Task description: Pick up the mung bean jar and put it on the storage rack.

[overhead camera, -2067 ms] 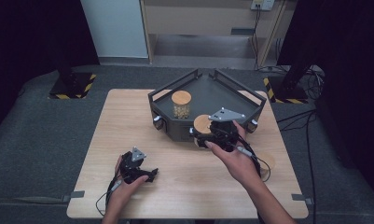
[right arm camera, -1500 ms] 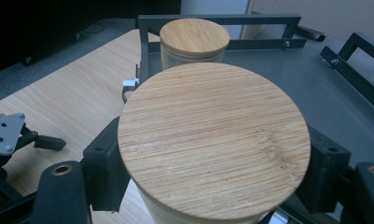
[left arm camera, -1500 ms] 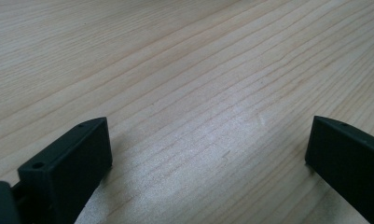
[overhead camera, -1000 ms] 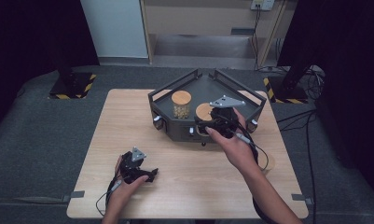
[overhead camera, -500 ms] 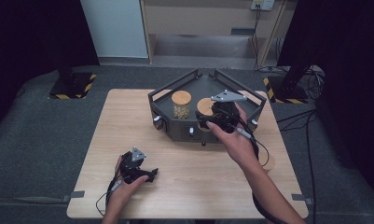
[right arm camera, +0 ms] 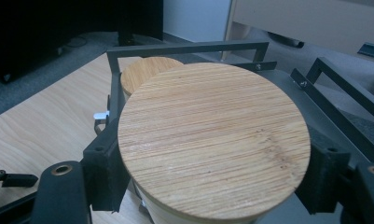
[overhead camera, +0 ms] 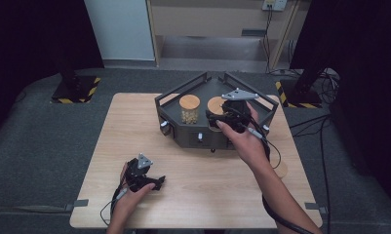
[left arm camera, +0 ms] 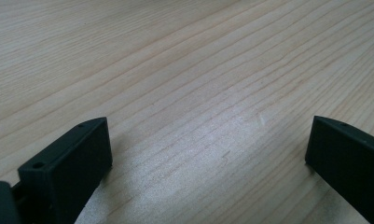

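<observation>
The wooden table [overhead camera: 198,185] holds a dark rack [overhead camera: 183,134] at its far side. In the rack, the right gripper [overhead camera: 221,118] squeezes a jar with a wooden lid [right arm camera: 212,140], just right of another jar [overhead camera: 189,108]. Near left, the left gripper [overhead camera: 154,183] rests on the table, jaws wide apart.

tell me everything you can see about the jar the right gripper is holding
The jar has a round, flat lid of pale wood with fine straight grain, bamboo by its look. Below the lid only a sliver of pale body shows, so its contents cannot be told. It stands upright over the dark rack, right of a second jar with the same lid and tan contents. The right gripper is shut on it, one black jaw pressing each side just under the lid.
</observation>
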